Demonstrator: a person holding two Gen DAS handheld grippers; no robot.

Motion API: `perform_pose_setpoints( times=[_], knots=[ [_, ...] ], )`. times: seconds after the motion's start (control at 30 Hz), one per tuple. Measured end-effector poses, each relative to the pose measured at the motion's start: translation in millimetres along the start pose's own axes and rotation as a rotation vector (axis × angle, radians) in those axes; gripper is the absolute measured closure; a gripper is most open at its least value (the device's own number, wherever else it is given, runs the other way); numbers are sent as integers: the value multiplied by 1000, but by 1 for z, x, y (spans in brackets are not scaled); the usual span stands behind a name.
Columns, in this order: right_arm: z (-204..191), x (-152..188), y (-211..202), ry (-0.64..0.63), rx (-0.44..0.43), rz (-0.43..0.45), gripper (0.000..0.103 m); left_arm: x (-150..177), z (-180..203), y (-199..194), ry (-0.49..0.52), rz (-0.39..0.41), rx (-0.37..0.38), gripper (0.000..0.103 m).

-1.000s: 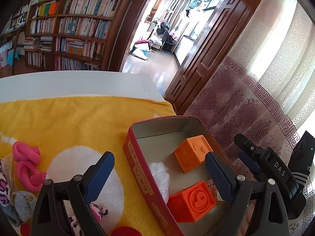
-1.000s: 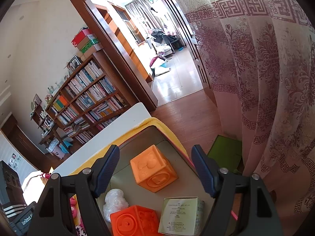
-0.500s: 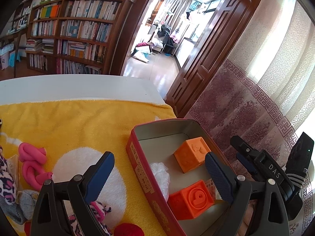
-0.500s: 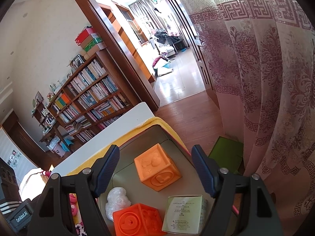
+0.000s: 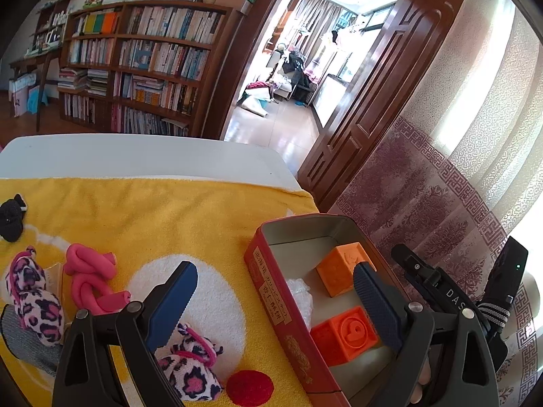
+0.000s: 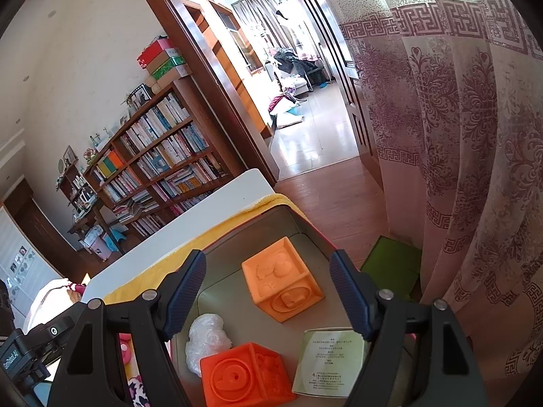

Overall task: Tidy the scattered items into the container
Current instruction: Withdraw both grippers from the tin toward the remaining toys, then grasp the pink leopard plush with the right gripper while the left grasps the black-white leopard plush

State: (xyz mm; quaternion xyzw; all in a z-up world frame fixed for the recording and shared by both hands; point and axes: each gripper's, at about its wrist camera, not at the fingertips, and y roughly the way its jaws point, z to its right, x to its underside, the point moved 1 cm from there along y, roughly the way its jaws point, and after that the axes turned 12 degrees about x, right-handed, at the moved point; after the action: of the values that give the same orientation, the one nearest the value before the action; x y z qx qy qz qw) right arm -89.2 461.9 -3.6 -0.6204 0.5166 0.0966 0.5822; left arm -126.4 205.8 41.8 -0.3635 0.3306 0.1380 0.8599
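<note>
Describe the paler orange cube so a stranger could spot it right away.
Find the red tin at the yellow towel's edge. Two embossed cubes sit inside; the paler orange cube is toward the far end, lighter than the deeper orange cube by the crumpled plastic.

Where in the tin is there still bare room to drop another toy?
Bare floor lies at the tin's far end, beyond the pale orange block. The near end is crowded: plastic wad, red-orange block and green box.

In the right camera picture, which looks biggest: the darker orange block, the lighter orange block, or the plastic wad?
1. Darker orange block, though it sits nearer the camera
2. Lighter orange block, probably a similar real size
3. Plastic wad
</note>
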Motion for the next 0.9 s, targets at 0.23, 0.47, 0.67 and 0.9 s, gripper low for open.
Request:
perform_pose_setpoints(
  times=[0.23, 0.47, 0.67, 0.9],
  knots=[
    [-21, 10, -5, -50, -34, -12, 24, 5, -22, -30, -14, 24, -47, 8],
    [-59, 26, -19, -161, -97, -18, 24, 12, -55, -62, -60, 54, -97, 8],
    [-93, 48, -32, -275, -156, -33, 24, 15, -80, -87, -81, 79, -136, 8],
    [-126, 84, -33, -369, -215, -109, 24, 22, -115, -110, -144, 100, -179, 8]
  ],
)
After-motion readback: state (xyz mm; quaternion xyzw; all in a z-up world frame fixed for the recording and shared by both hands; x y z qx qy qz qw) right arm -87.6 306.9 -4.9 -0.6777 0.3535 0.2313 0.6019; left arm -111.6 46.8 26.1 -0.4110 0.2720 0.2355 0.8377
